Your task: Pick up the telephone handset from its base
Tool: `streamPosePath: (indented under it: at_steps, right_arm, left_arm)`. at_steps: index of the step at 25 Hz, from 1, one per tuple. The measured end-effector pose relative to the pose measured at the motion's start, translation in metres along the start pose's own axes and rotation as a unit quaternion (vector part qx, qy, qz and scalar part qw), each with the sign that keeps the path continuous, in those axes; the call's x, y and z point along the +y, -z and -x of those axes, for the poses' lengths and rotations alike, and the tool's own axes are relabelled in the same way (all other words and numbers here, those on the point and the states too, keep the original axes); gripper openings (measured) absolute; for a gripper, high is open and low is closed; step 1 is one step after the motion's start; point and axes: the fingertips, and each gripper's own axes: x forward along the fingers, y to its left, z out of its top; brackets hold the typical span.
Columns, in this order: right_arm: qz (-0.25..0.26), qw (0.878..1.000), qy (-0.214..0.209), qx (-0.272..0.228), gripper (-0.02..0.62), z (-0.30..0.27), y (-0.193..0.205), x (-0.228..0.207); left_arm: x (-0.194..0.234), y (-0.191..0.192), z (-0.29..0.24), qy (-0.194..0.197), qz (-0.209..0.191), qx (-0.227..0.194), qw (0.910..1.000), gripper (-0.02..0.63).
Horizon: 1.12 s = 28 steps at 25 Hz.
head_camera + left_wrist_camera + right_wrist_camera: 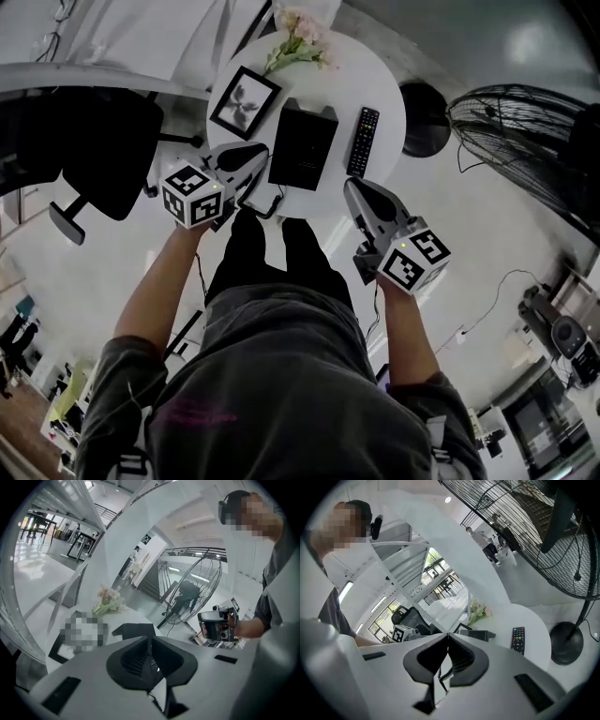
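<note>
Two closed grippers beside the telephone (pixel 302 145)
Left gripper (pixel 255 161) at its 8 o'clock, right gripper (pixel 355 188) at 4 o'clock; both jaws together, holding nothing.

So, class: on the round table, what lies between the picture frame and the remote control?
The black telephone lies between the picture frame and the remote control. The head view shows this most clearly.
</note>
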Motion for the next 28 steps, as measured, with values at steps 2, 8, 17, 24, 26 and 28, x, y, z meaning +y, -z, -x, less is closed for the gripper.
streamPosePath:
  at_steps: [2,8,17,24,26,28]
  right_arm:
    - [-0.002,1.000,0.004,0.006,0.021,-0.005,0.005,-0.006]
    - [-0.014,1.000,0.021,0.016,0.020,-0.009,0.016,-0.018]
    - [-0.027,0.998,0.041,0.031,0.021,-0.008,0.033,-0.030]
    - [-0.033,0.998,0.048,0.036,0.021,-0.007,0.041,-0.035]
    - [-0.033,0.998,0.047,0.038,0.021,-0.009,0.042,-0.033]
    - [-0.031,0.998,0.046,0.041,0.021,-0.010,0.045,-0.031]
  left_arm:
    - [0.011,0.009,-0.010,0.001,0.003,0.013,0.9999,0.067]
    - [0.036,0.029,-0.034,0.007,0.008,0.053,0.9985,0.107]
    - [0.045,0.056,-0.064,0.043,0.035,0.103,0.9932,0.147]
    - [0.042,0.058,-0.068,0.068,0.052,0.098,0.9914,0.135]
    - [0.041,0.058,-0.069,0.075,0.058,0.096,0.9909,0.123]
    - [0.041,0.059,-0.069,0.080,0.062,0.092,0.9906,0.118]
